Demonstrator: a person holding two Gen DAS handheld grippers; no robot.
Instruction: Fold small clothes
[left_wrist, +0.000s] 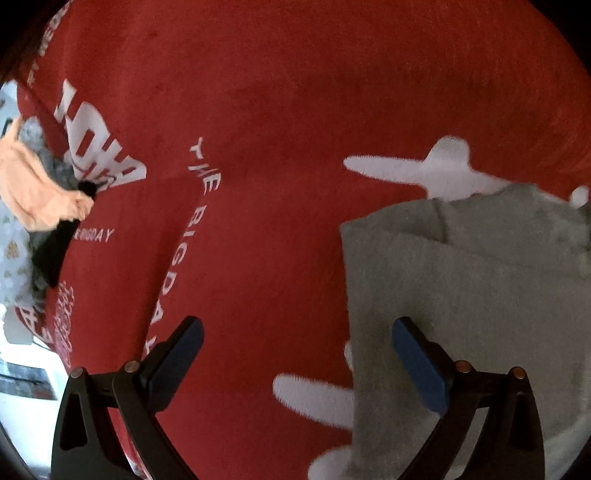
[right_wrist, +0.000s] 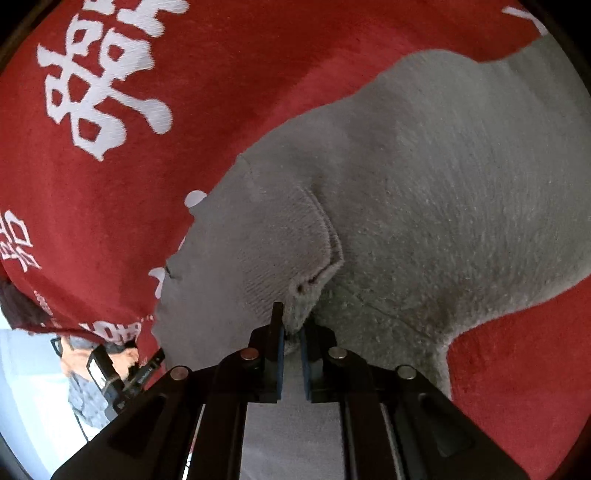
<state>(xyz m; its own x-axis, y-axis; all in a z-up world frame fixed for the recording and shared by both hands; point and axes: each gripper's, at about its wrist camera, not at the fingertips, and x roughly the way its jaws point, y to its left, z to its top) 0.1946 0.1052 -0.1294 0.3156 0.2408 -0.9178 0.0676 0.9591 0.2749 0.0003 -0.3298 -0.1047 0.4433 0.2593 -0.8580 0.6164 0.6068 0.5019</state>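
Grey knitwear, a small folded garment (right_wrist: 424, 192), lies on a red cloth (left_wrist: 277, 110) printed with white lettering and large white characters. In the right wrist view the garment fills the frame from about twelve o'clock round to five, with a ribbed cuff or hem edge curling toward the middle. The right gripper (right_wrist: 291, 343) sits at six o'clock, its blue-padded jaws drawn nearly together and pinching a bunched edge of the grey knit between them. In the left wrist view the same garment (left_wrist: 461, 295) lies at three to five o'clock, its folded layers overlapping, and covers part of the white printed characters. The left gripper (left_wrist: 299, 354) hangs above the cloth with its jaws spread wide apart and nothing between them; its right finger (left_wrist: 421, 365) shows over the garment's left edge, though whether it touches the knit is hard to tell. At nine o'clock in that view, off the edge of the red cloth, lies a heap of other clothes (left_wrist: 33, 192), orange, grey and black.
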